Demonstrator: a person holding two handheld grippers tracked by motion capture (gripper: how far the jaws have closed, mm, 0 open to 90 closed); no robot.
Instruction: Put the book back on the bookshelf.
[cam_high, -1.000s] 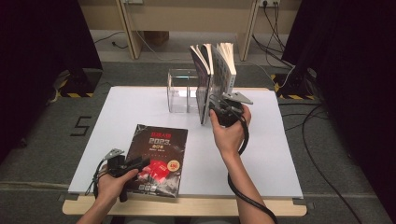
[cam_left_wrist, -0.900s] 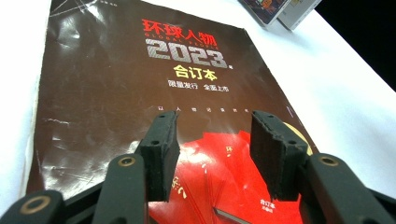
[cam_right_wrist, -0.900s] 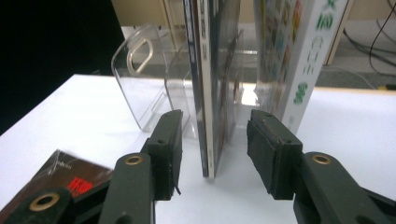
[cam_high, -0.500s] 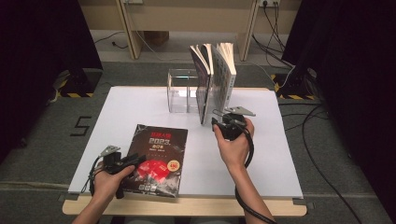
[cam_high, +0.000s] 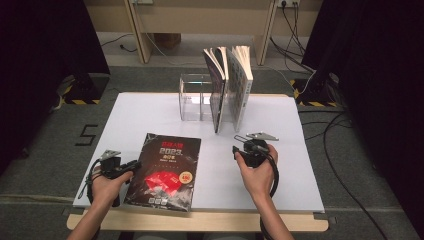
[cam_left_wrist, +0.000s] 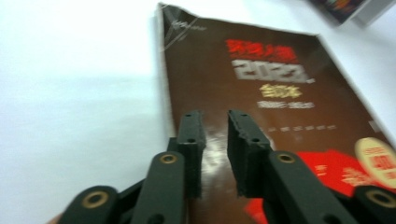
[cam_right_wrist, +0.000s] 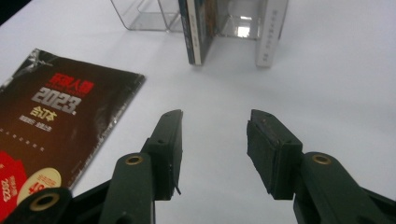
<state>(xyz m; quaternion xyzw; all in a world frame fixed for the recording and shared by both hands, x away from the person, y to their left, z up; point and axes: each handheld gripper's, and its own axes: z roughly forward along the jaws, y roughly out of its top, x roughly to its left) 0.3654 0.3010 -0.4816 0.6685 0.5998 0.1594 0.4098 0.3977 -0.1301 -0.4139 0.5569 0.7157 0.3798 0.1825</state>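
we see a dark magazine lying flat on the white desk, near its front edge and left of the middle, cover up with "2023" printed on it. the left gripper sits at the magazine's left edge, low against the desk. in the left gripper view its fingers have just been closing: they now stand a narrow gap apart, over the magazine's near left edge, and we cannot tell whether the pads press on the cover.

the right gripper is held over bare desk to the right of the magazine, well apart from it. in the right gripper view its fingers stand wide apart with nothing between them, pointing toward two books standing upright at a clear acrylic holder farther back on the desk.
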